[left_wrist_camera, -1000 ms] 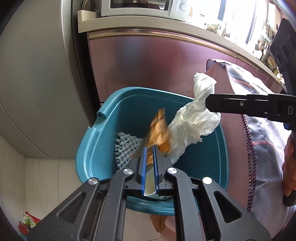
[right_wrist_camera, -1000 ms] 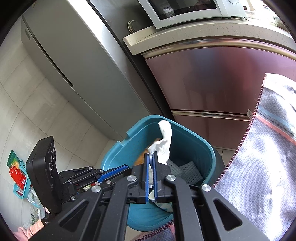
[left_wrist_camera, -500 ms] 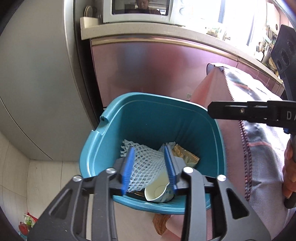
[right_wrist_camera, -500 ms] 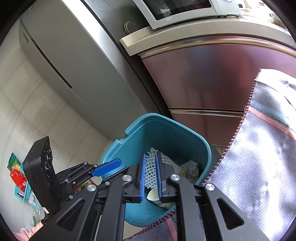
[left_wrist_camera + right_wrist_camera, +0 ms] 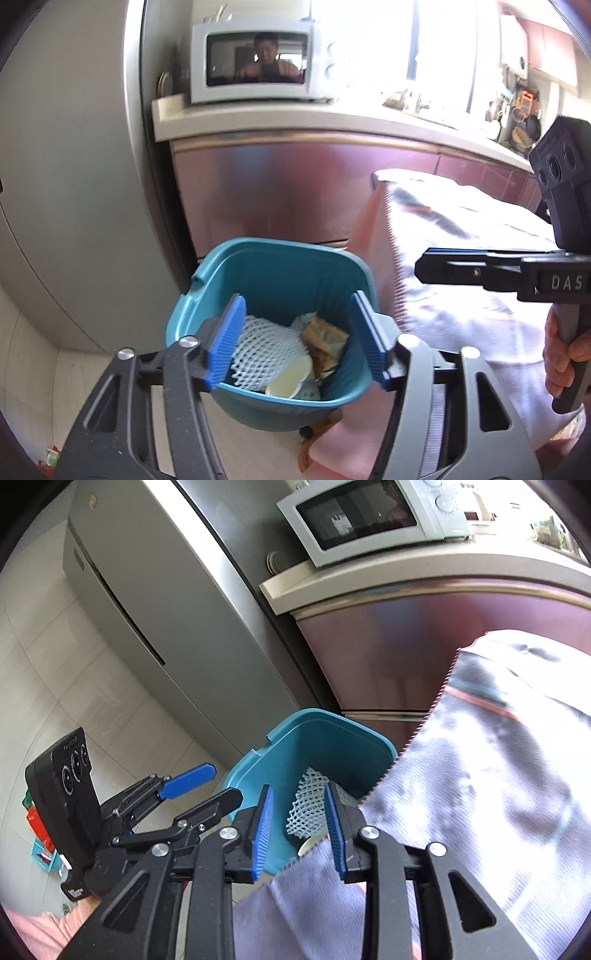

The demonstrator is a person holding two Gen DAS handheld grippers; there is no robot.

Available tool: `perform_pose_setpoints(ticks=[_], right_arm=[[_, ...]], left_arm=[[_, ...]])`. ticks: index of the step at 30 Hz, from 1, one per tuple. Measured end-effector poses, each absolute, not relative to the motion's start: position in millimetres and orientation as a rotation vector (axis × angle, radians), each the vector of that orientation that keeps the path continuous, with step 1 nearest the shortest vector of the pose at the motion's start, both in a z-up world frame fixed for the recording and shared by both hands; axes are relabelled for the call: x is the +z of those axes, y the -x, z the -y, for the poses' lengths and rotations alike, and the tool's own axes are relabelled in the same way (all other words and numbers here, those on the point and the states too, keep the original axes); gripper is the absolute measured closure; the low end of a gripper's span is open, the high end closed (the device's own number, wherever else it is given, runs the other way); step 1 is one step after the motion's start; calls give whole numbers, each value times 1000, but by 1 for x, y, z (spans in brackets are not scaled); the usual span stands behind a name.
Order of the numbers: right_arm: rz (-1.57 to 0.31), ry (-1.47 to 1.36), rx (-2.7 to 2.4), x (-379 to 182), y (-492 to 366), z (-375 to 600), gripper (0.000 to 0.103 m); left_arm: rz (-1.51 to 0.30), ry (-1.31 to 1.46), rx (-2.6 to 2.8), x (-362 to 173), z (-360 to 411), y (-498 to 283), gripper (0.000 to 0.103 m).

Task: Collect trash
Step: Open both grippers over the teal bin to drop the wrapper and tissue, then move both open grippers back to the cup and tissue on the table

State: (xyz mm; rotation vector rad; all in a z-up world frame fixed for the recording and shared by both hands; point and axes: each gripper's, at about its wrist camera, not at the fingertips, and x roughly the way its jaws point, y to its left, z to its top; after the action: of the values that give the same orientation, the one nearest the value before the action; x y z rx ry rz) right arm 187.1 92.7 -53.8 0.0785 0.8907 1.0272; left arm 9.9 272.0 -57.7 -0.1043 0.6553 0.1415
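Note:
A teal bin (image 5: pixel 280 266) stands on the floor beside the table. In it lie a white foam net (image 5: pixel 262 350), a brown wrapper (image 5: pixel 325 339), a paper cup (image 5: pixel 288 380) and a bit of white tissue (image 5: pixel 304 321). My left gripper (image 5: pixel 297 339) is wide open and empty above the bin's near rim. My right gripper (image 5: pixel 297 830) is open and empty above the table edge, and the bin (image 5: pixel 314 746) and foam net (image 5: pixel 306 805) show between its fingers. The left gripper also shows in the right wrist view (image 5: pixel 192 779).
A grey cloth (image 5: pixel 461 258) covers the table right of the bin. A steel fridge (image 5: pixel 74 184) stands left. Maroon cabinets (image 5: pixel 295 184) with a counter and a microwave (image 5: pixel 255 62) are behind. Some packets (image 5: pixel 37 819) lie on the tiled floor at left.
Both grippers opened and dropped the brown wrapper and white tissue into the bin. Both have since pulled up and back, and the left jaws have opened wider.

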Motion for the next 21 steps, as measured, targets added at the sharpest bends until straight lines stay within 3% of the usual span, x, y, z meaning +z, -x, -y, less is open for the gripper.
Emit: perform_pose_setpoints(ticks=[2,5,8,13,21], right_arm=[[-864,-64,1023,-47,-179,-78,69],[-823,-53,1002,-39,-163,-50,63],[-784,-44,962,-31,-154,-16,59],[-737,-49,865,-22,-141,43,54],[-659,-78,684,-11,-120,140,49]], left_arm=[[-633,94,113,-49,-260,-6,39],[-602,70,81,-37,-239,0,23],[-583,57,34,-28,-215,3,21],[-567,48,-38,-19,-175,2,7],[-578,45,-167,-17,-107,-15,6]])
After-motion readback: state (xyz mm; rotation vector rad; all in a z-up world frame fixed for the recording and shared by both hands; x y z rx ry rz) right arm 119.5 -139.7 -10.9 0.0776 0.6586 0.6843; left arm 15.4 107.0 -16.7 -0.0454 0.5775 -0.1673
